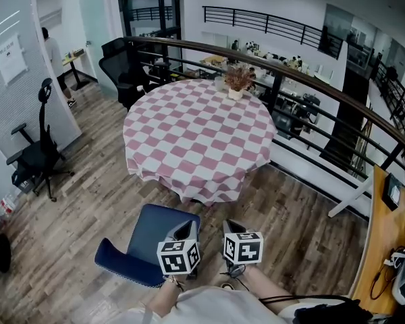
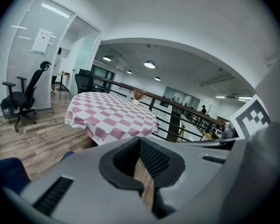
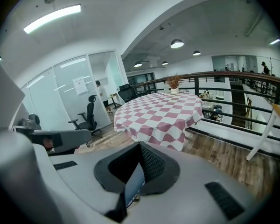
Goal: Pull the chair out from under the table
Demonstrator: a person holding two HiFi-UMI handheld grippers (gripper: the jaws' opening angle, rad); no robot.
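Your left gripper [image 1: 187,229], clenched empty, hangs over the blue chair's [image 1: 143,241] right edge. Your right gripper [image 1: 231,226], also clenched empty, is just beside it. The round checked desk [image 1: 199,133] stands farther off.

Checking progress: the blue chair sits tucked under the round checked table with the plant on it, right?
No: the blue chair stands out on the floor, clear of the round checked table with the plant on it, as the head view shows.

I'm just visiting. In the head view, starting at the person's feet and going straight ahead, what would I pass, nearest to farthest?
blue chair → round table with a pink-and-white checked cloth → potted plant at the table's far edge → railing
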